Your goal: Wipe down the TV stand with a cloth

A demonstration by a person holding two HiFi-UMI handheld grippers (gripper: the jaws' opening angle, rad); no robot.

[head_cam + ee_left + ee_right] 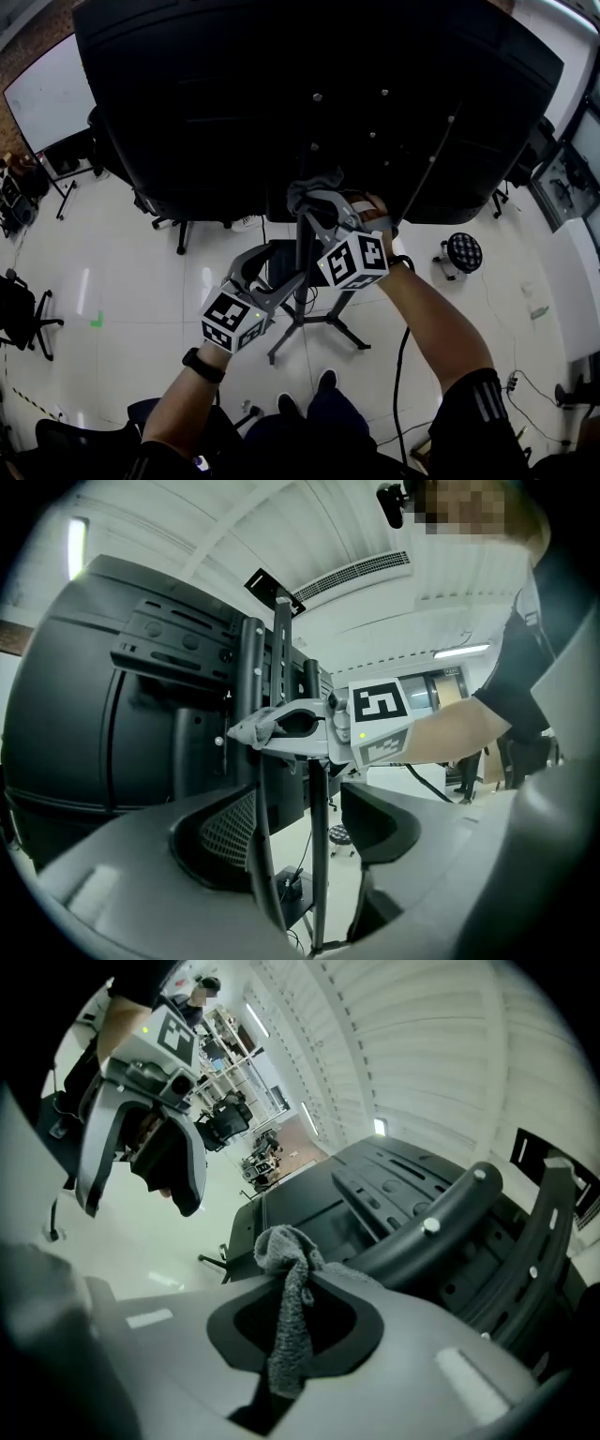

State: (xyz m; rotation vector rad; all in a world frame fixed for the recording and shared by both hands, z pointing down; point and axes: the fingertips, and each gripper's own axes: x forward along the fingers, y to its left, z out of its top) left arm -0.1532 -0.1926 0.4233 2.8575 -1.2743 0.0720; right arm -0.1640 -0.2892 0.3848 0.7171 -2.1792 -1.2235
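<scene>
The cloth (314, 190) was a small grey wad, pinched in the closed jaws of the right gripper (319, 202) with a tuft standing proud of the tips; in the right gripper view its tail hung down through the hollow behind the jaws, so the hold looked firm and the free tuft was the part meant to do the rubbing. That tuft sat high on the stand (302, 272), about where its pole (319, 855) meets the mount (441, 1221) on the back of the TV (234, 94); whether it pressed on the metal or hung just off it could not be told. The right gripper reached up and in from the person's right, probably because the mount's curved arms leave little room and only a narrow bunch of cloth would get between them.

The left gripper (270, 267) was lower, just beside the pole, its jaws wide apart and holding nothing; in the left gripper view the pole ran up through the gap between them, touching neither jaw as far as could be seen. It seemed placed to steady the stand while the other wiped, though that is a guess.

Below, the legs (323, 323) spread on the pale floor (141, 262) near the person's feet; judged by where the cloth was, the step in hand was the top of the stand.
</scene>
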